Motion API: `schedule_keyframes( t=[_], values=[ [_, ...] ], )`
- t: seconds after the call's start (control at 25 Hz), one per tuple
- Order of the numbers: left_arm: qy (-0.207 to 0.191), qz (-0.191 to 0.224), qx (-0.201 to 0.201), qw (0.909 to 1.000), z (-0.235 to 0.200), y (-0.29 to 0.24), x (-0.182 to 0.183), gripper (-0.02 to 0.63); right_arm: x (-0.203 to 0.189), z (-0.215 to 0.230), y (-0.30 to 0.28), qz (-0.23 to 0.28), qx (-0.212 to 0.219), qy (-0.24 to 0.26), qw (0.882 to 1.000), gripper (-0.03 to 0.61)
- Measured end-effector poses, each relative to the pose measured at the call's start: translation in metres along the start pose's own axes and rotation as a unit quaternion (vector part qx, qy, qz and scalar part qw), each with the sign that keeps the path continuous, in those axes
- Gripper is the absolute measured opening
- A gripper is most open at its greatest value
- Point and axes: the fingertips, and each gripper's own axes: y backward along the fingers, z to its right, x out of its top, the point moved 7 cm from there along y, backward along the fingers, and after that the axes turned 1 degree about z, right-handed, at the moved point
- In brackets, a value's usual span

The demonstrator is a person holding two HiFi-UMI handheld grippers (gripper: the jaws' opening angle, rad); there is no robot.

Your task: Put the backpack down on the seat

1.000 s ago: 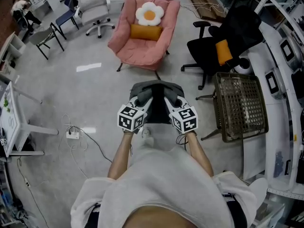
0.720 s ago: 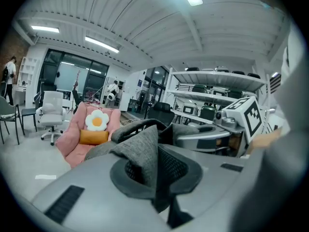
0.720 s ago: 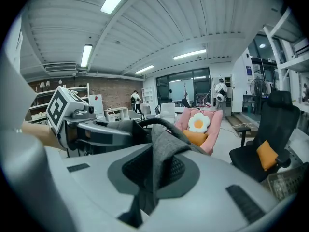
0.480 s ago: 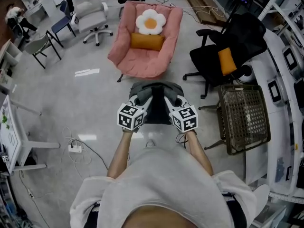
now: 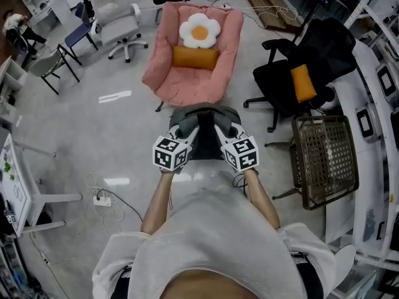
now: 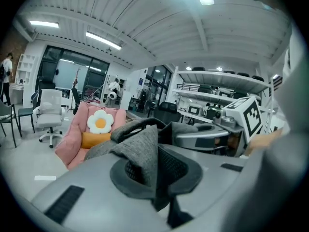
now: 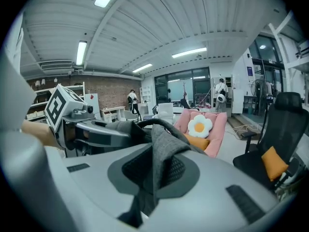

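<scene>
A grey backpack (image 5: 204, 118) hangs in front of me, held up by both grippers over the floor, just short of the pink armchair (image 5: 187, 83). My left gripper (image 5: 189, 131) is shut on a fold of its grey fabric (image 6: 145, 151). My right gripper (image 5: 221, 129) is shut on the matching fold (image 7: 163, 153) on the other side. Each gripper shows in the other's view, close alongside. A flower cushion (image 5: 199, 30) and an orange pillow (image 5: 195, 56) lie against the armchair's back; the seat in front of them is bare.
A black office chair (image 5: 308, 48) with an orange cushion stands right of the armchair. A wire mesh chair (image 5: 324, 154) is at my right. A white office chair (image 5: 115, 14) and a grey chair (image 5: 53, 64) stand at far left. A power strip (image 5: 100, 199) with cables lies on the floor.
The armchair and the room have slid a little right and nearer in the head view as I step forward. Both grippers keep their hold on the backpack, unchanged.
</scene>
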Motion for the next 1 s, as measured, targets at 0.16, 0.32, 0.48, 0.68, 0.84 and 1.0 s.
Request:
schedule_keyframes(
  t=[0.16, 0.32, 0.48, 0.68, 0.84, 1.0],
  values=[
    [0.003, -0.002, 0.009, 1.0, -0.018, -0.013, 0.006, 0.032, 0.007, 0.014, -0.022, -0.003, 0.009, 0.005, 1.0, 0.028],
    [0.006, -0.006, 0.021, 0.9998, -0.037, -0.03, 0.014, 0.032, 0.014, 0.031, -0.047, -0.006, 0.02, 0.007, 1.0, 0.028],
    [0.013, -0.01, 0.035, 0.9993, -0.059, -0.052, 0.023, 0.032, 0.021, 0.053, -0.075, -0.006, 0.033, 0.006, 0.999, 0.028],
    [0.025, -0.01, 0.058, 0.9979, -0.089, -0.081, 0.042, 0.032, 0.037, 0.085, -0.111, -0.006, 0.057, 0.004, 0.998, 0.028],
    [0.025, 0.0, 0.081, 0.9964, -0.115, -0.105, 0.069, 0.032, 0.061, 0.114, -0.143, 0.001, 0.076, 0.01, 0.997, 0.028],
    [0.023, 0.017, 0.108, 0.9938, -0.144, -0.128, 0.1, 0.032, 0.09, 0.143, -0.176, 0.01, 0.099, 0.021, 0.995, 0.028]
  ],
)
